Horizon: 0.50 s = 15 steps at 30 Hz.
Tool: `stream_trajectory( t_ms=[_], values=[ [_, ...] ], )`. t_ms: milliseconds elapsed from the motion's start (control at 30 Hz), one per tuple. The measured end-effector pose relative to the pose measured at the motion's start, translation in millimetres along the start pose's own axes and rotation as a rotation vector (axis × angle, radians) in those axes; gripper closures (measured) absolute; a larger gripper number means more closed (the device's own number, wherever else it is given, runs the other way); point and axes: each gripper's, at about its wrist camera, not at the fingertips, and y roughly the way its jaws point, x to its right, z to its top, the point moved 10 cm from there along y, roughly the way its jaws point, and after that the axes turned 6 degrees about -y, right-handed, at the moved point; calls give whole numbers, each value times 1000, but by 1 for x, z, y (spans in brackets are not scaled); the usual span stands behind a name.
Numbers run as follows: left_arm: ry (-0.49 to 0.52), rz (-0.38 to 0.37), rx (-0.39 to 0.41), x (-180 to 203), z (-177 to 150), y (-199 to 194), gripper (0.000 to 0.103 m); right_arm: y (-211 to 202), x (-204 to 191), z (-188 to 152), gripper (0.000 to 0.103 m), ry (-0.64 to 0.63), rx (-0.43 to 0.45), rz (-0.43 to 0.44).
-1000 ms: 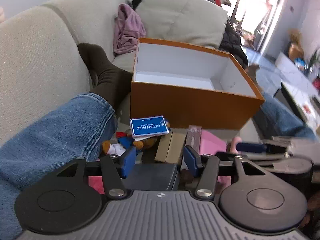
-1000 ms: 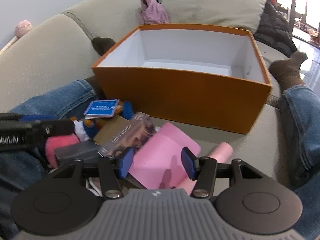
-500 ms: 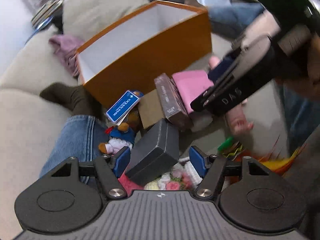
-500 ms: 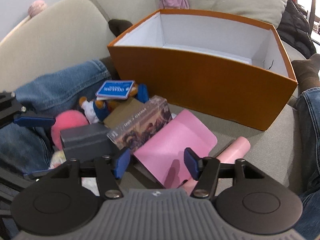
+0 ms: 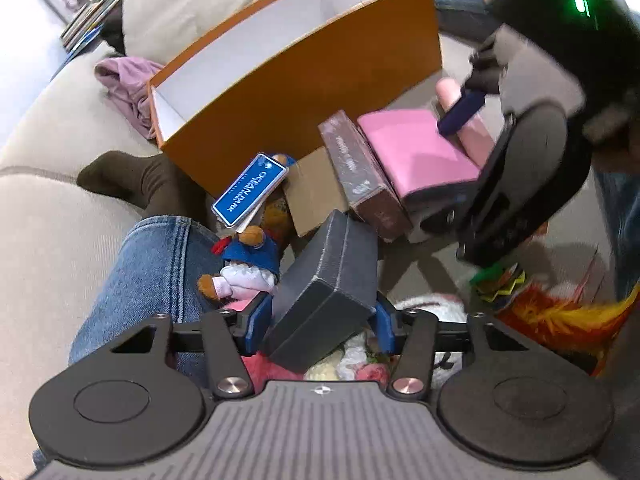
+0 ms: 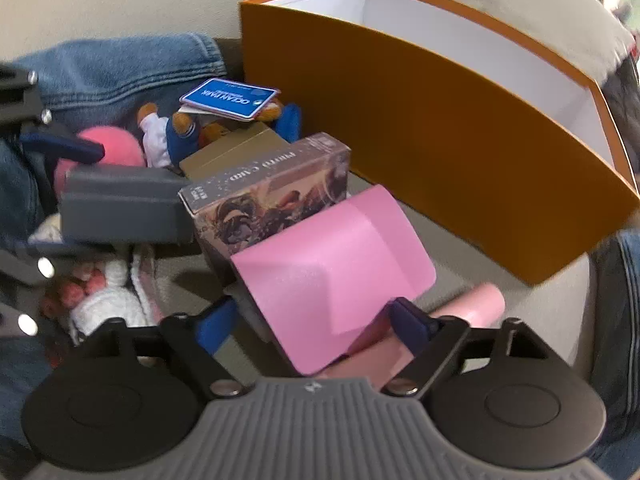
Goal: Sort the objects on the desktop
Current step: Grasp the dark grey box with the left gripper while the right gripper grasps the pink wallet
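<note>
both tongs are down in the heap at once. left gripper has just been narrowing its jaws around the dark grey box, which sits tilted between the blue pads; the pads look to be at its sides or very nearly so, but i can't swear they press on it yet. right gripper has just been spreading to its widest, and the pink case lies between its fingers with a gap showing on both sides, so nothing is held there.

as for progress, i'd say the sorting has barely begun. the orange box stands at about 12 o'clock from the pile in the left wrist view, and what shows of its white inside is bare. everything else sits on the sofa cushion in front of it: the blue ocean park card on top of a small plush bear at 10 o'clock from the grey box, a brown photo card box leaning against the pink case, a pink roll at 3 o'clock of the right fingers, and a knitted flower bunch low at 8 o'clock. some bright feathery toy lies off at the right edge of the left view.

2 grabs look to be in hand, and all the rest is left to do.
</note>
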Motion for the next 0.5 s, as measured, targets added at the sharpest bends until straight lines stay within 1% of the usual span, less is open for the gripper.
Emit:
stream_trajectory(
  t_ms=[67,133,167,200,233,267,333,367,400,433,467,500],
  values=[
    [-55,-24,12,-4,2,-6,47,1,0,1,16,-2,6,2],
    [-130,-56,21,-11,7,-11,48,-1,3,1,19,14,14,14],
    [-168,-68,27,-15,9,-14,52,-3,4,1,23,25,17,20],
    [-210,-78,38,-20,11,-16,59,-5,6,1,28,34,20,24],
    [-259,-92,45,-25,13,-19,63,-7,8,1,30,52,27,32],
    [-314,-112,50,-31,15,-21,66,-9,8,1,33,77,32,45],
    [-414,-158,69,-40,19,-27,66,-12,11,2,37,111,36,67],
    [-439,-169,81,-42,22,-30,66,-16,12,3,42,122,45,71],
    [-460,-171,100,-45,25,-34,66,-20,12,5,50,124,58,74],
    [-470,-170,114,-46,28,-38,66,-25,12,8,54,125,68,77],
    [-482,-171,131,-47,31,-42,66,-30,13,11,62,135,79,81],
    [-493,-174,143,-48,34,-45,66,-36,15,13,79,155,92,98]
  ],
)
